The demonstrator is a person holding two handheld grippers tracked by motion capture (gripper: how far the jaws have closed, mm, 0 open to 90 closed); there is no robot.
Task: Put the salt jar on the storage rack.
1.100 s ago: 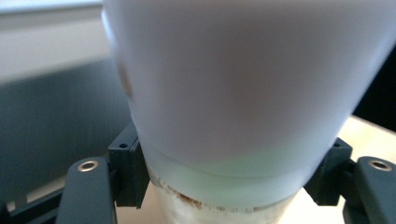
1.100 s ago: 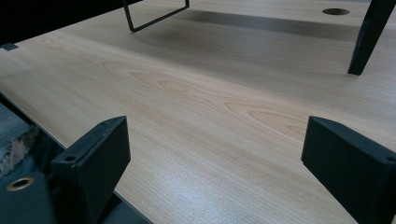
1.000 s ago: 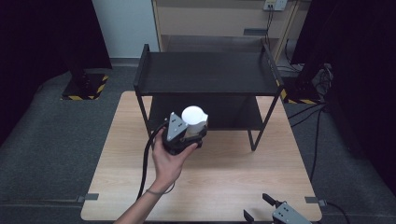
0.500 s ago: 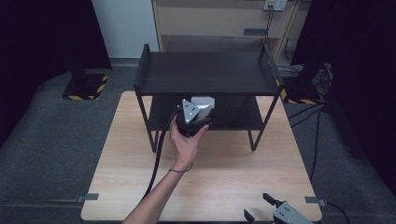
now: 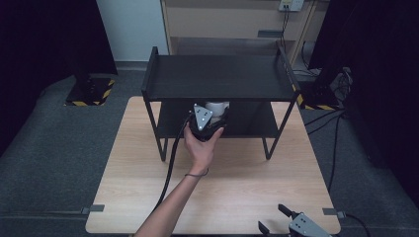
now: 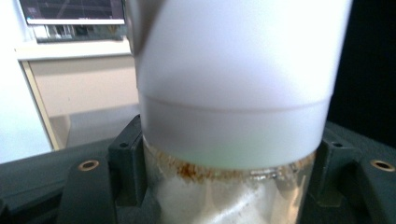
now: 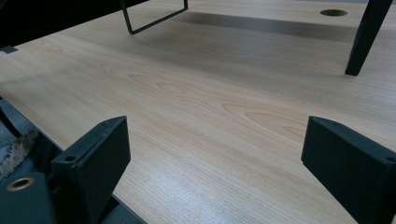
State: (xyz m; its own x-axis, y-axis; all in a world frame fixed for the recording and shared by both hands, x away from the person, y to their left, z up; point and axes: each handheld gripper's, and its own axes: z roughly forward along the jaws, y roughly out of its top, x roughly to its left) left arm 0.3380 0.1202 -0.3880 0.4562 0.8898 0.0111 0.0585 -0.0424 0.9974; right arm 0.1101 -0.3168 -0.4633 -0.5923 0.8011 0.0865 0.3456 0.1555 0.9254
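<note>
Here the left tool point(image 5: 210, 120) clamps a white-capped jar point(image 6: 233, 107) at the shelf's point(image 5: 220, 79) 6 o'clock edge, perhaps about to clip it, while the right tool point(image 7: 219, 163) gapes wide over the tabletop point(image 7: 187, 88).

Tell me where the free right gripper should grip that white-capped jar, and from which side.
Grip the jar on its white cap, from above or the side. The cap is broad, round and exposed, while the left gripper already clamps the clear body below it. The right gripper sits open.

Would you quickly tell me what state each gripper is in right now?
Left gripper: shut on the white-capped jar, at the black shelf.
Right gripper: open, holding nothing, over the wooden table.
</note>
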